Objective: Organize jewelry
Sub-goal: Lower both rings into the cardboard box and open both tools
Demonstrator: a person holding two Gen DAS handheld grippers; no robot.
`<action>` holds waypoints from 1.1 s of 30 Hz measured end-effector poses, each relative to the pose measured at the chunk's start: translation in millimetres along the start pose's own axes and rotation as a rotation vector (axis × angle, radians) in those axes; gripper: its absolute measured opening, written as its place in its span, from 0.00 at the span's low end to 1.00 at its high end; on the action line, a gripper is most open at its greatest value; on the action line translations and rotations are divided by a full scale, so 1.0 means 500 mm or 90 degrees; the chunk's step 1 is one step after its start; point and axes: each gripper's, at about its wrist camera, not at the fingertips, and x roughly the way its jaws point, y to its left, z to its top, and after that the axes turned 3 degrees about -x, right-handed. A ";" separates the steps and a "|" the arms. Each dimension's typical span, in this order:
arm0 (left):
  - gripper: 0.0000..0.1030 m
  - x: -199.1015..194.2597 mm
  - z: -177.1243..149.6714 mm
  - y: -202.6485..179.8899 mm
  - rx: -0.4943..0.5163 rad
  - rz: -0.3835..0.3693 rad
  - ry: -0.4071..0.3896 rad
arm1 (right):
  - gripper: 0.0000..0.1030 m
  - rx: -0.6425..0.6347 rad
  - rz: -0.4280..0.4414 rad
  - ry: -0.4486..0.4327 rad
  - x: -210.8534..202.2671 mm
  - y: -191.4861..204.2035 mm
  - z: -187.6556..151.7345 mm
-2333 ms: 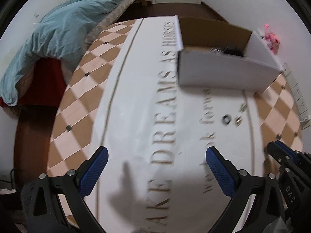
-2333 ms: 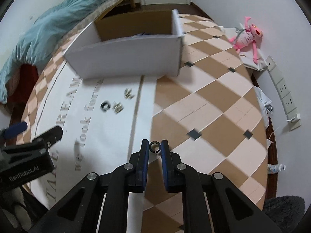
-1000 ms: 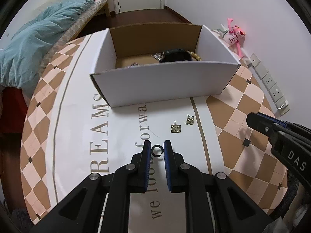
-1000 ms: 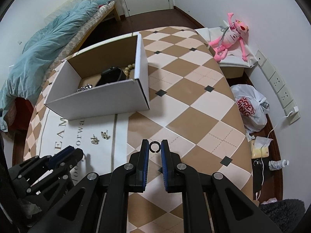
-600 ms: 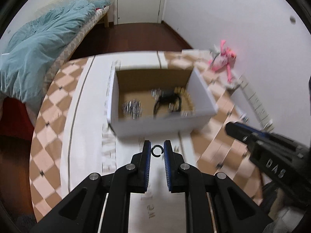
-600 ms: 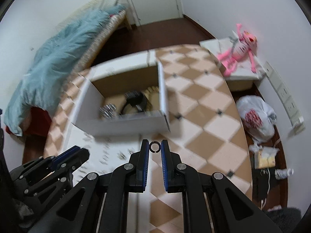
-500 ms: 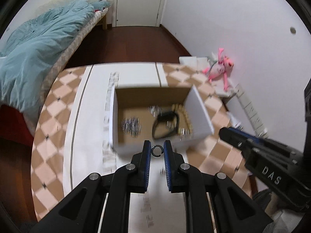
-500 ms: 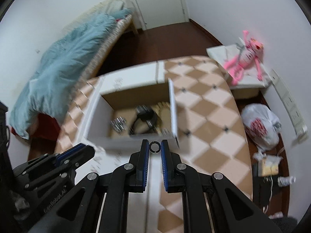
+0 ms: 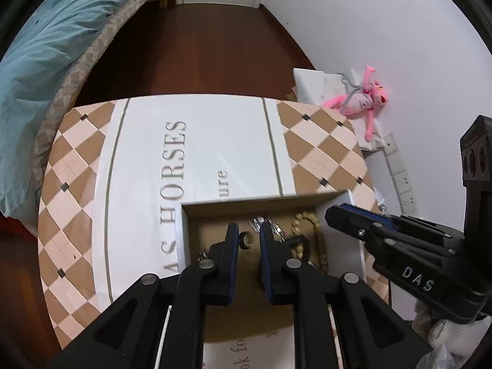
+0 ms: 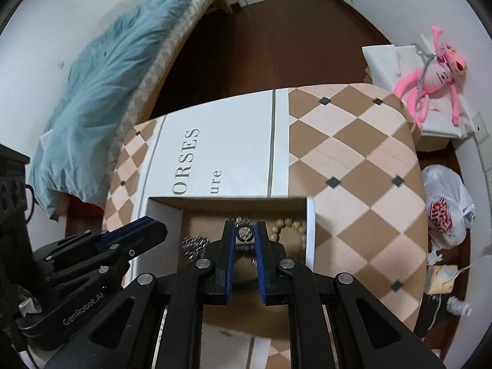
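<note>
A white cardboard box with a brown inside stands on the table; it also shows in the right wrist view. Inside lie a beaded bracelet, silver chains and a black band. My left gripper hangs over the box with its jaws slightly apart; a dark ring sits between them, touching only the left pad. My right gripper is shut on a silver ring above the box.
The table carries a checkered cloth with a white lettered strip. A bed with a blue duvet stands at the left. A pink plush toy and a plastic bag lie on the right.
Both grippers moved forward from in front of the box to above its inside. The left jaws have opened a little around the dark ring. The right gripper keeps its ring.
</note>
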 end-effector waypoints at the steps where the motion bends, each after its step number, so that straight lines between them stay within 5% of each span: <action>1: 0.12 0.001 0.005 0.001 -0.001 0.010 -0.001 | 0.14 0.000 -0.003 0.011 0.008 -0.001 0.007; 3: 0.16 0.003 0.016 0.008 -0.006 0.026 -0.001 | 0.26 0.000 -0.011 0.013 0.011 -0.004 0.013; 7: 0.68 -0.013 0.025 0.022 -0.016 0.054 -0.025 | 0.33 -0.004 -0.018 0.003 0.000 -0.008 0.011; 12: 0.69 -0.024 0.019 0.032 -0.013 0.085 -0.038 | 0.34 -0.016 -0.067 -0.017 -0.021 -0.010 -0.007; 15: 0.91 -0.029 -0.001 0.038 -0.009 0.119 -0.047 | 0.49 -0.035 -0.119 -0.035 -0.035 -0.006 -0.026; 21: 0.95 -0.041 -0.065 0.039 0.005 0.180 -0.080 | 0.91 -0.069 -0.202 -0.037 -0.037 0.007 -0.092; 33: 0.99 -0.107 -0.143 0.033 -0.018 0.190 -0.120 | 0.92 -0.070 -0.194 -0.093 -0.115 0.046 -0.181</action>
